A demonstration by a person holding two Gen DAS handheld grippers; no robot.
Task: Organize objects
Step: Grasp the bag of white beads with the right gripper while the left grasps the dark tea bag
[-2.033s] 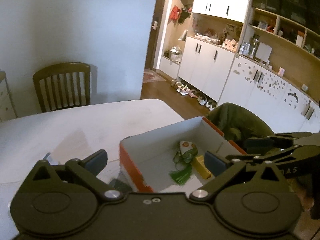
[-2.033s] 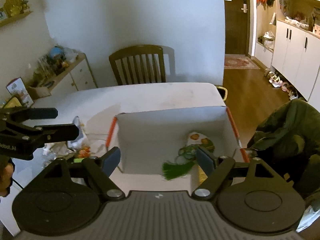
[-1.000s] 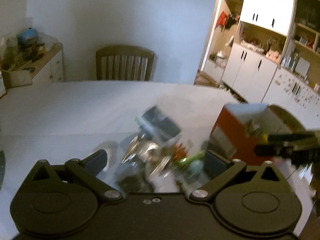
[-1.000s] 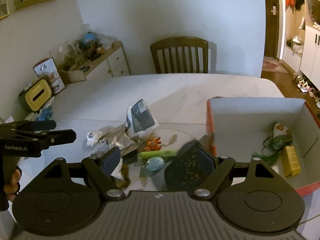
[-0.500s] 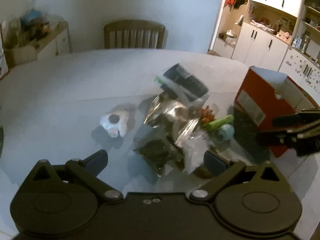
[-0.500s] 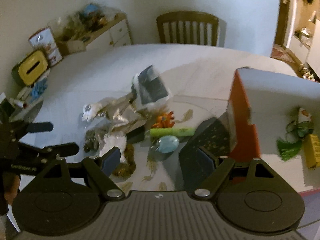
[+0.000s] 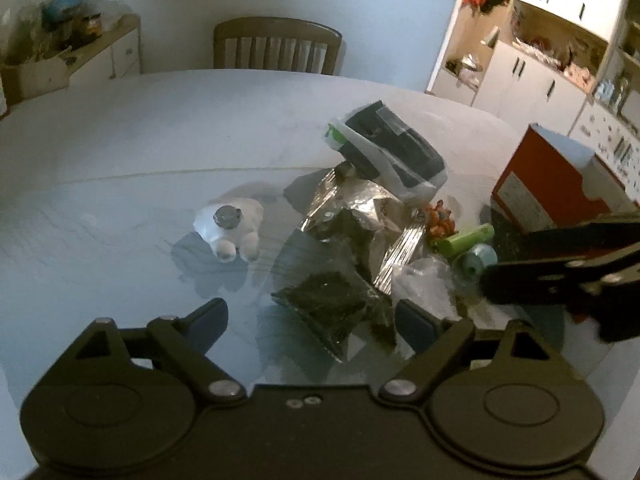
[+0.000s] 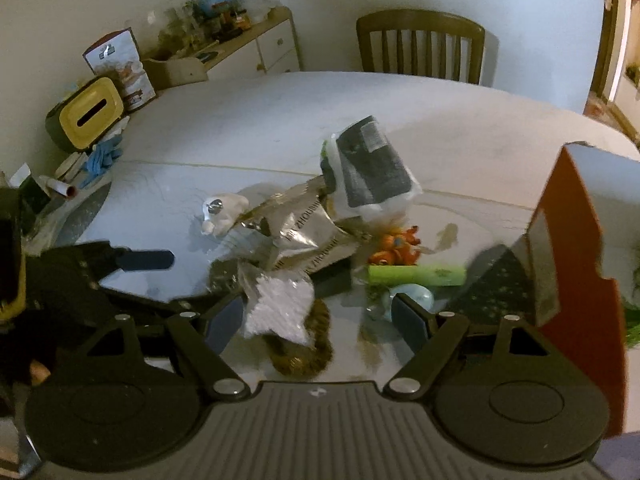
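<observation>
A pile of loose objects lies on the white table: a white plush toy, a silver foil bag, a black-and-white pouch, a dark packet, an orange toy, a green tube and a blue egg. The orange box stands at the right. My left gripper is open and empty, just short of the dark packet. My right gripper is open and empty over a white crinkled packet and a brown beaded ring.
A wooden chair stands at the table's far side. A sideboard with clutter is against the left wall. A yellow tissue box and blue gloves sit at the table's left edge. A dark patterned sheet leans by the box.
Both grippers have swung left from over the orange box to the pile and lowered toward it. Both stay open and empty.
</observation>
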